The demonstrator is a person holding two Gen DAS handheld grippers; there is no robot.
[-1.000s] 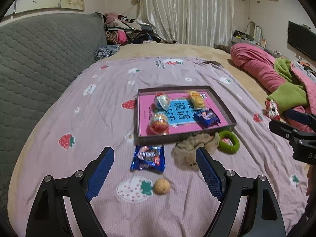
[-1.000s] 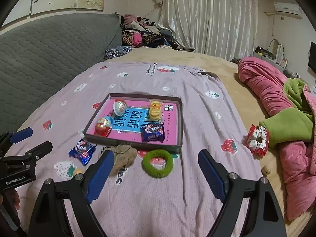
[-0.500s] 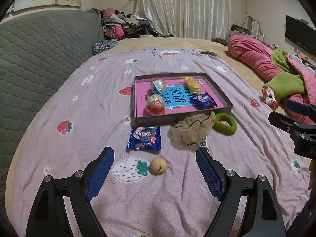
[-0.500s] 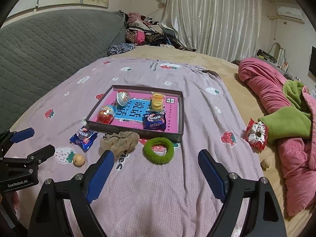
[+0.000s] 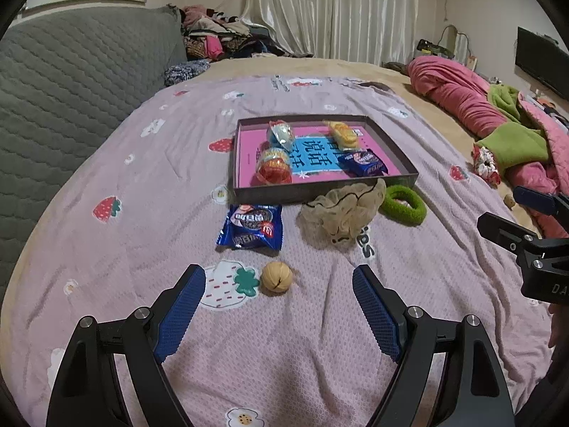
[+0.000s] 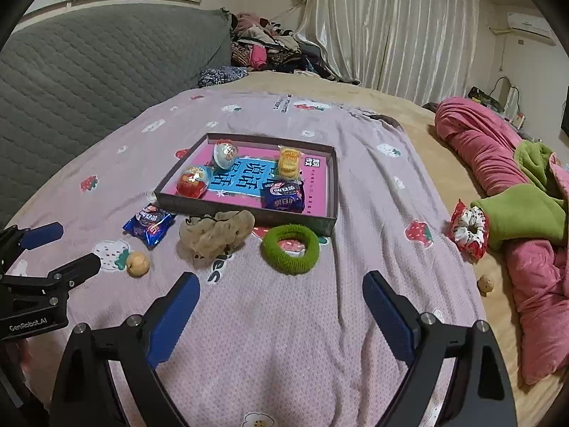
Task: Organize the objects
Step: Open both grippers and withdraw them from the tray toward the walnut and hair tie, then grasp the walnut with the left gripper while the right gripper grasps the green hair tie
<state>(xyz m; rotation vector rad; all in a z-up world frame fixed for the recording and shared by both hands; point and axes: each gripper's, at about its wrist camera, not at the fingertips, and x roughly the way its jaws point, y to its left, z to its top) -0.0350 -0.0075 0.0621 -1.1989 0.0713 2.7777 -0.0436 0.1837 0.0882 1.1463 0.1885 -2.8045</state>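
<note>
A: What lies on the bed?

B: A pink, waffle-textured bedsheet [image 5: 149, 192] printed with strawberries and flowers. On it sits a shallow rectangular box lid [image 5: 322, 189] with dark card walls and a glossy pink and blue printed floor.

A: And inside it?

B: Two egg-shaped toy capsules in shiny foil, one blue and white [image 5: 281, 134], one red and orange [image 5: 274, 169]; a yellow crinkly biscuit pack [image 5: 342, 136]; and a dark blue cookie packet [image 5: 362, 163].

A: What is outside the lid?

B: Just in front of its near wall lies a second blue cookie packet [image 5: 251, 227], flat and glossy. Beside that, a beige gauzy scrunchie [image 5: 341, 215] is bunched in soft folds, touching the lid's front wall. To its right lies a fuzzy green hair tie [image 5: 403, 204], a thick ring, near the lid's corner. A small round walnut [image 5: 276, 277], tan and ridged, rests nearest the left gripper.

A: How do the grippers stand?

B: The left gripper [image 5: 279, 313] is spread wide above the sheet, holding nothing; its blue pads [image 5: 181, 311] have a knurled texture, and the walnut lies just ahead between them. The right gripper [image 6: 281, 313] is likewise spread and empty, with the green ring ahead of it.

A: Anything off to the side?

B: A red and white patterned scrunchie [image 6: 469, 229] lies by a rumpled pink and green fleece blanket [image 6: 512, 210], and a second small walnut [image 6: 485, 283] sits on the tan bed cover beyond the sheet's edge
</note>
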